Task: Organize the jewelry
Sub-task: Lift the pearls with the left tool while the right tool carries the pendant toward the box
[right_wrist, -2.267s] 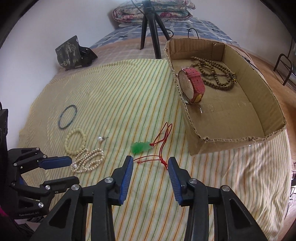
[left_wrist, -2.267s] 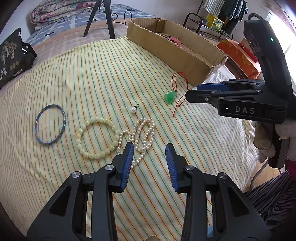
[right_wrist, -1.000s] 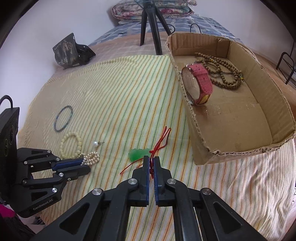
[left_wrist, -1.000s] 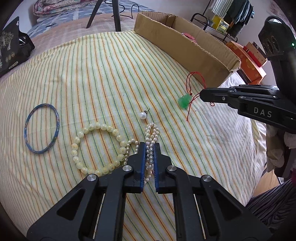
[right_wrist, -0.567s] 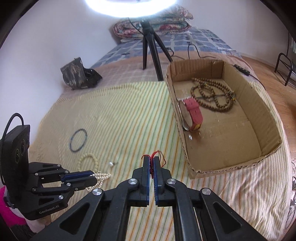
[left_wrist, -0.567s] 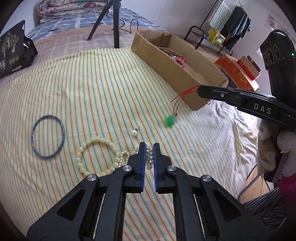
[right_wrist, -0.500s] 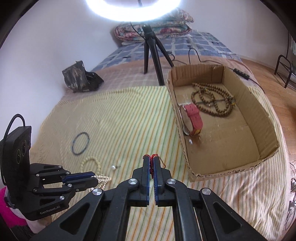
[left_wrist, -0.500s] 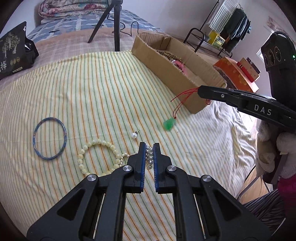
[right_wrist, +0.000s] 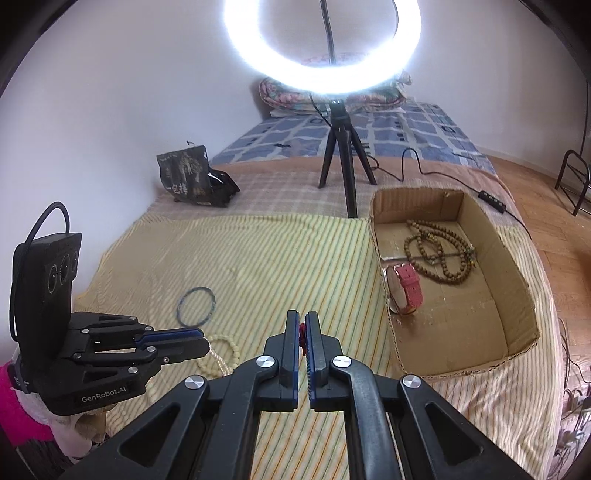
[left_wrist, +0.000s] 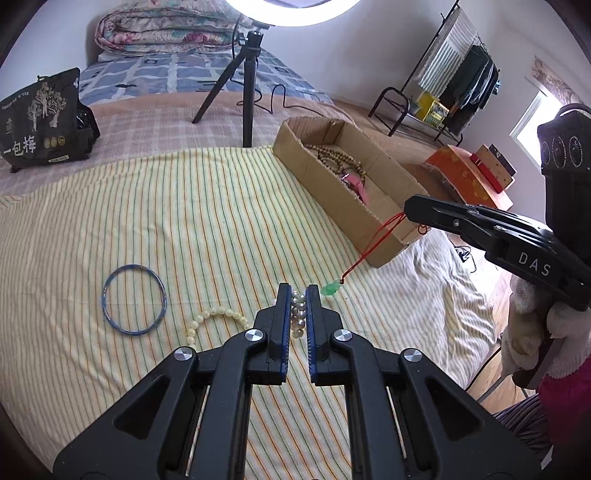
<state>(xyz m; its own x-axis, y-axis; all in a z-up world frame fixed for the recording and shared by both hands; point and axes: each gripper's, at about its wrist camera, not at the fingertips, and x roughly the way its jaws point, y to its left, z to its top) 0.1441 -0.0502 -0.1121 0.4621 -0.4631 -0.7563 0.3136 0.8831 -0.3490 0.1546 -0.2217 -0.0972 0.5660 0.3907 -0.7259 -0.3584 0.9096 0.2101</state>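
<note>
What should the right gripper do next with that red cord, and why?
Probably carry it right, over the cardboard box, then open. The right gripper is shut on the red cord, the green pendant dangles near the striped cloth, short of the box, where the watch already lies.

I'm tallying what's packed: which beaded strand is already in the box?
The brown wooden bead strand, coiled inside the cardboard box. The pearl strand is clamped in the left tool; the cream bead bracelet lies on the cloth.

A home bedroom: a bed (left_wrist: 155,206) under striped and checked covers, a folded quilt (left_wrist: 166,33) at its head, a clothes rack (left_wrist: 461,70), wooden floor (right_wrist: 546,206).
</note>
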